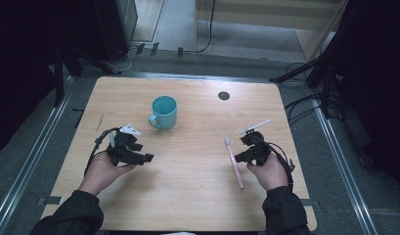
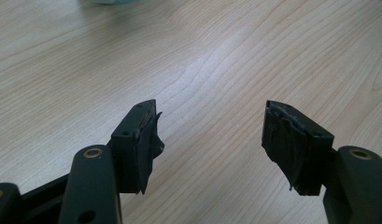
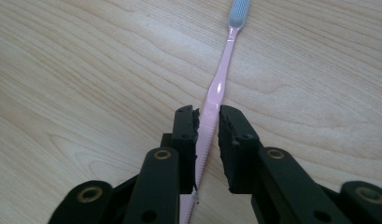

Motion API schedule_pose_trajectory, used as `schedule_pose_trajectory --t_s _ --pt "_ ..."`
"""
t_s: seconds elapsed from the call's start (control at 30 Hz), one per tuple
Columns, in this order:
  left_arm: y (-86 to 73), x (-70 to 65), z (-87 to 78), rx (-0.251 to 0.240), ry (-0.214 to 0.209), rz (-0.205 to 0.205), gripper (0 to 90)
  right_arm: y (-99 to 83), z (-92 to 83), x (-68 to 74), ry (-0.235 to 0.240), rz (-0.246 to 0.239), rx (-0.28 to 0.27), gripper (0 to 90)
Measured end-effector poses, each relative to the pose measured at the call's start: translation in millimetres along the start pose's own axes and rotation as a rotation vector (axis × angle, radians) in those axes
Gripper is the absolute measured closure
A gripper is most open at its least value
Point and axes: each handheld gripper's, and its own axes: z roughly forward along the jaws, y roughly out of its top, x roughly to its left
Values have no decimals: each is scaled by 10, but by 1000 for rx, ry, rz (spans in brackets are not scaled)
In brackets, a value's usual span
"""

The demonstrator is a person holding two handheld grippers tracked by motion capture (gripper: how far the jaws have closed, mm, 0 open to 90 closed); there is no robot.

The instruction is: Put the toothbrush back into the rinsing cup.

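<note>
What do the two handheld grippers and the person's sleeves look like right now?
Both are black. The left gripper has a white part on top and a black cable looping back toward the hand; in its own view, brass-coloured rivets and worn, ragged pads. The right gripper carries a white rod and trailing black cables. The sleeves are dark.
</note>
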Motion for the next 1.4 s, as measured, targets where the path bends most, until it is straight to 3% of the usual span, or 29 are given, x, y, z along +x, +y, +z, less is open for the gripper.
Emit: schedule_pose_trajectory --t_s 0.07,0.37,0.5,0.63,1.4 --pt "-2 4 -7 -2 3 0 362 8 2 21 -22 13 3 720" --pt "1 -9 2 -2 -3 5 359 45 52 41 -59 32 31 687" --pt "4 -13 7 1 -5 8 359 66 74 71 -48 21 44 711" --pt "5 -14 10 1 -2 8 359 97 141 139 -89 -18 83 722" --pt "-2 -3 18 17 -5 6 358 114 346 109 -103 -22 167 717"
